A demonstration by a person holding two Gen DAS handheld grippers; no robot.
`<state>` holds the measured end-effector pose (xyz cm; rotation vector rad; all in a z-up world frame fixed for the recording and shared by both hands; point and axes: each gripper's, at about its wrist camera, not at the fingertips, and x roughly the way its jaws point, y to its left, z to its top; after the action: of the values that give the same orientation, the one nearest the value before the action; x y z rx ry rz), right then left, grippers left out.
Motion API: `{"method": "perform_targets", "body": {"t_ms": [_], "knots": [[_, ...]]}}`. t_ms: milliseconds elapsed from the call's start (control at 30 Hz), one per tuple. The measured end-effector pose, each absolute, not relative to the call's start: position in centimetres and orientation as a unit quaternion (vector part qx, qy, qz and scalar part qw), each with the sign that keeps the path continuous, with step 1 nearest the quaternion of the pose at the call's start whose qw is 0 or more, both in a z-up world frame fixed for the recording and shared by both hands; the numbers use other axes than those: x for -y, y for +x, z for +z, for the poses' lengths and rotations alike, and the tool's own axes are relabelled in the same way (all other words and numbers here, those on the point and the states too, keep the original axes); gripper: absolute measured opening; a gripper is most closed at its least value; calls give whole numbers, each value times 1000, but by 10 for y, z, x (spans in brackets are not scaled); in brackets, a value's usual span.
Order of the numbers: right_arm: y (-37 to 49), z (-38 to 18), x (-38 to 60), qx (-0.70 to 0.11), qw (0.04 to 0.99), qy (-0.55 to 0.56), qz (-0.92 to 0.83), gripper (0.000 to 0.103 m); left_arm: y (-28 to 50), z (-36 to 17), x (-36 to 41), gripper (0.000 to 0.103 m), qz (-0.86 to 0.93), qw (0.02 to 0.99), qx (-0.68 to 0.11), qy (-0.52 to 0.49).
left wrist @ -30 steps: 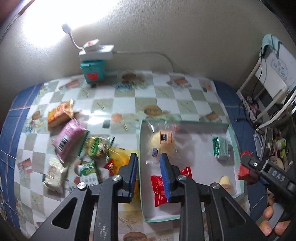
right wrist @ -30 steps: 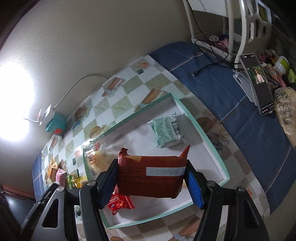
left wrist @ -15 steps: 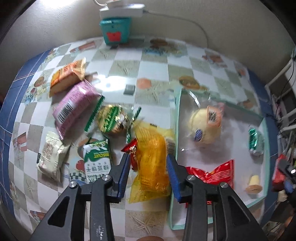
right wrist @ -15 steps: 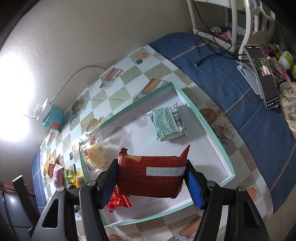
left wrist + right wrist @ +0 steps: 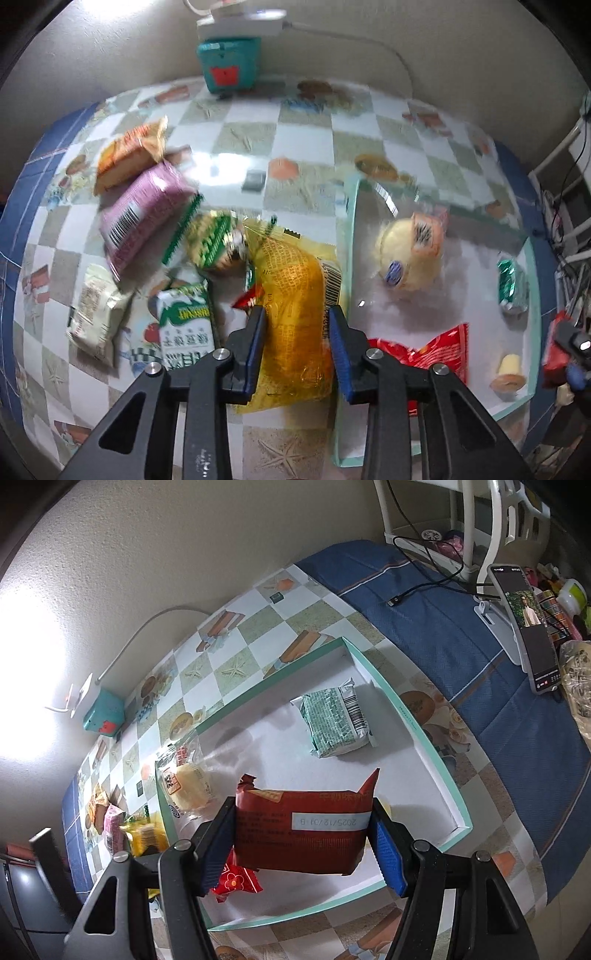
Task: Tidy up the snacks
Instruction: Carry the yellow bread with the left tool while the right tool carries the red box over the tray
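Snacks on my checked table

My left gripper (image 5: 295, 325) squeezes the yellow bag (image 5: 295, 295); my right gripper (image 5: 301, 834) pinches the red pack (image 5: 299, 834) over the tray (image 5: 424, 734).

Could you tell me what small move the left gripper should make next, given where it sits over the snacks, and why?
Probably lift the yellow packet a little. The left gripper has its pads on both sides of that packet, which lies on the table outside the white tray, beside its wall. Raising it first should clear that wall before carrying it in, where the bun already lies.
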<state>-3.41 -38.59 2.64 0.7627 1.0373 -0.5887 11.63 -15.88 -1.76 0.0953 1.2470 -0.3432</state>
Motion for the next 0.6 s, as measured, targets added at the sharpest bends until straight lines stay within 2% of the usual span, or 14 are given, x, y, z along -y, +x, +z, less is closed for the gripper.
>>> {"method": "perform_targets", "body": {"t_ms": [200, 467, 600], "knots": [[-31, 7, 388, -500, 742, 350, -276, 70, 102, 9, 188, 35, -234, 803, -547, 30], [-36, -7, 400, -514, 724, 349, -300, 71, 75, 2, 260, 36, -327, 776, -538, 47], [-41, -11, 408, -513, 716, 356, -312, 72, 71, -2, 270, 36, -332, 771, -540, 54]]}}
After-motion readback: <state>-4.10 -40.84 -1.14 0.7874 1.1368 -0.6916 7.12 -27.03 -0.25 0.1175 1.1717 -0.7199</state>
